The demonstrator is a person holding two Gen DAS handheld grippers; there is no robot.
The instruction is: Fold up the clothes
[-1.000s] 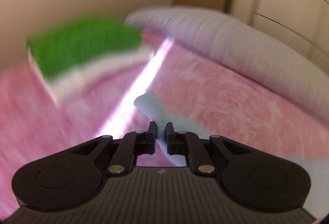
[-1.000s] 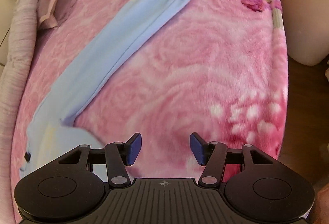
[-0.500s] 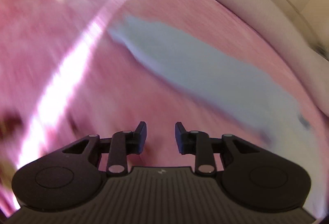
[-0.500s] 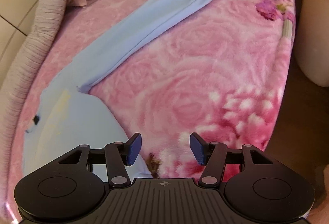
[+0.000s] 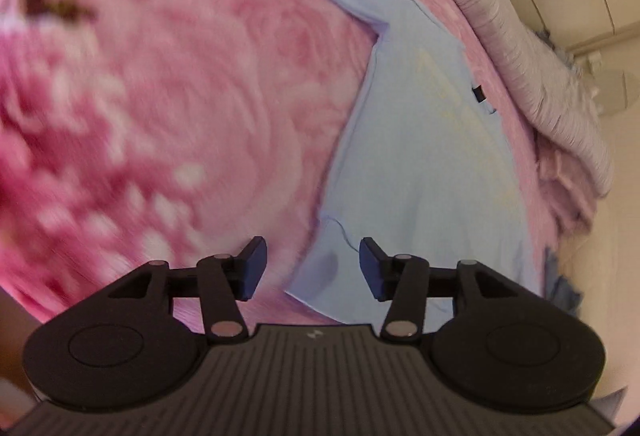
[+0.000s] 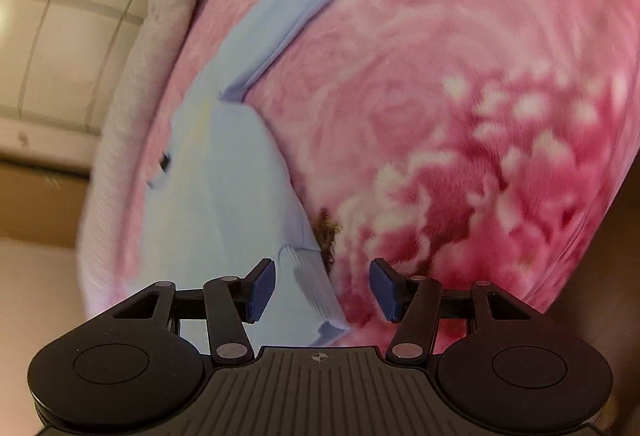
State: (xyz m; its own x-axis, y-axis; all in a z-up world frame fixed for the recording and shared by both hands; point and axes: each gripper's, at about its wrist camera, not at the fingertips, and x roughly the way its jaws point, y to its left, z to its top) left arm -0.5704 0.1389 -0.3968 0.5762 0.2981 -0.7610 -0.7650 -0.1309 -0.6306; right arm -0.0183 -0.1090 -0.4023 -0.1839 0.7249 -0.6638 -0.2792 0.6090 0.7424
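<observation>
A light blue long-sleeved top (image 5: 420, 140) lies flat on a pink flowered blanket (image 5: 180, 96), with one sleeve stretched away across the bed. It also shows in the right wrist view (image 6: 228, 172). My left gripper (image 5: 312, 268) is open and empty, just above the top's near hem corner. My right gripper (image 6: 322, 288) is open and empty, its fingers on either side of the ribbed cuff (image 6: 316, 288) at the top's near edge.
A grey ribbed bolster (image 5: 532, 48) runs along the bed's far side, in front of cream cabinet panels (image 6: 56, 48). The blanket's edge drops to a dark floor (image 6: 600, 256) at the right.
My left gripper was shut on light blue fabric, then opened and swung down over the top's hem. My right gripper moved down and closer, to the top's ribbed cuff.
</observation>
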